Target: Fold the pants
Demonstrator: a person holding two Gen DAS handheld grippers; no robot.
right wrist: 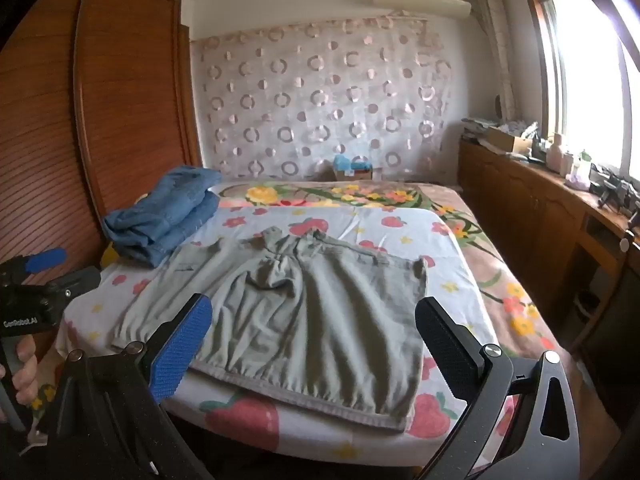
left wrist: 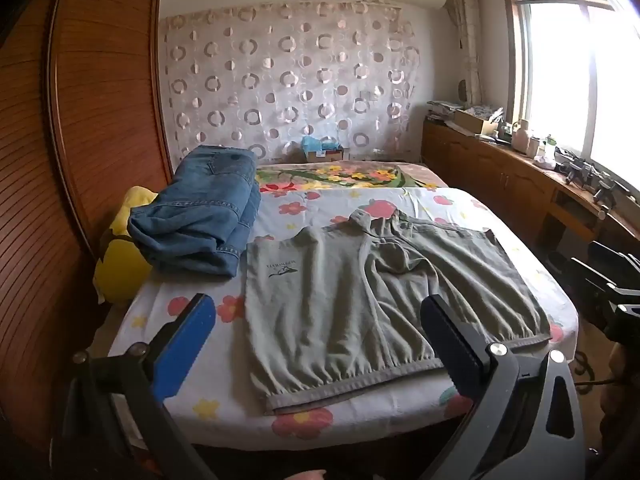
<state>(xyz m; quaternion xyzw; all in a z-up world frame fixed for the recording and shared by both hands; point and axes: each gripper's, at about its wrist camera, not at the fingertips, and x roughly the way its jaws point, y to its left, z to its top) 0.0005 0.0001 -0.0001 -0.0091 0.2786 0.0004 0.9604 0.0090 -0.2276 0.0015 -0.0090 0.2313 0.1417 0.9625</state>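
Left gripper (left wrist: 318, 334) fingers are standing wide apart, nothing between the pads, hanging above the near edge of the bed (left wrist: 400, 404). Right gripper (right wrist: 314, 340) fingers are gaping just as wide, also holding nothing, hanging over the same near edge further right. A hand (right wrist: 22, 372) is gripping the left gripper's handle at the left side of the right wrist view.

Grey-green pants (left wrist: 372, 288) are lying spread flat on the flowered sheet (left wrist: 440, 208), elastic waistband running along the near bed edge just beyond both sets of fingers, 2 short legs pointing toward the far wall. Waistband's right corner is sitting close to the sheet's near right corner; cloth is wrinkled and bunched at the crotch.

Folded blue jeans (left wrist: 200, 220) are sitting at the far left, nearly touching the pants' far left corner. A yellow plush (left wrist: 120, 264) is wedged at the bed's left edge beside the jeans, against the wooden wardrobe (left wrist: 80, 120).

Bare sheet is lying open beyond the pants, and a narrower strip at right. Right of the bed, a floor gap, then a low wooden cabinet (left wrist: 500, 176) under the window.
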